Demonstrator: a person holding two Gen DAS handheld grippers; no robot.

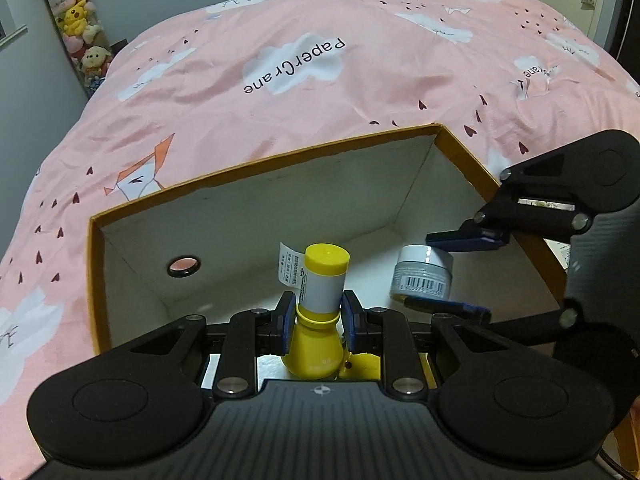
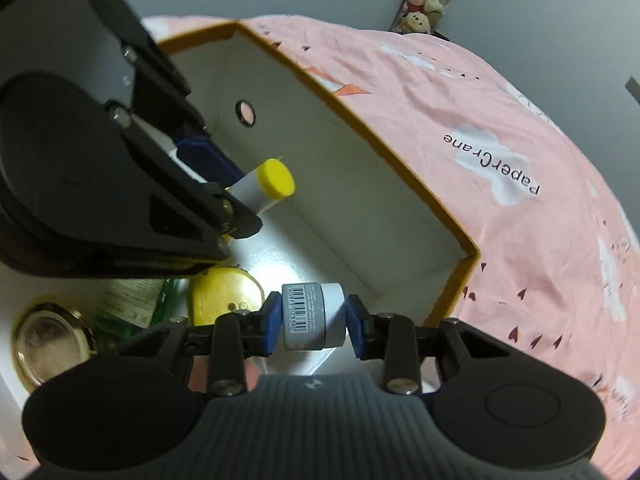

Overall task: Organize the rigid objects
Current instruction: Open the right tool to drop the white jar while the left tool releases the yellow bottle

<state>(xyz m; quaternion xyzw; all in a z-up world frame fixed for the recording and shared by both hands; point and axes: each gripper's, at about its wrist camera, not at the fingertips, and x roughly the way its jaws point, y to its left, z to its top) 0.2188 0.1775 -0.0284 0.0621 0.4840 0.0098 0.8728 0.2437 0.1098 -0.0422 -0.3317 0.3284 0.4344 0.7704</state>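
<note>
My left gripper (image 1: 316, 320) is shut on a yellow bottle (image 1: 320, 304) with a yellow cap and white label, held over the inside of an orange-rimmed cardboard box (image 1: 260, 160). My right gripper (image 2: 313, 320) is shut on a small grey jar (image 2: 314, 318) with a white lid and a barcode, also inside the box (image 2: 360, 120). The jar (image 1: 424, 278) and the right gripper (image 1: 456, 272) show at the right of the left wrist view. The bottle's cap (image 2: 276, 178) and the left gripper (image 2: 224, 184) show at the left of the right wrist view.
The box sits on a bed with a pink patterned cover (image 1: 300, 60). On the box floor lie a yellow round object (image 2: 226, 292), a green bottle (image 2: 136, 304) and a gold lid (image 2: 52, 340). A column of plush toys (image 1: 78, 20) stands by the wall.
</note>
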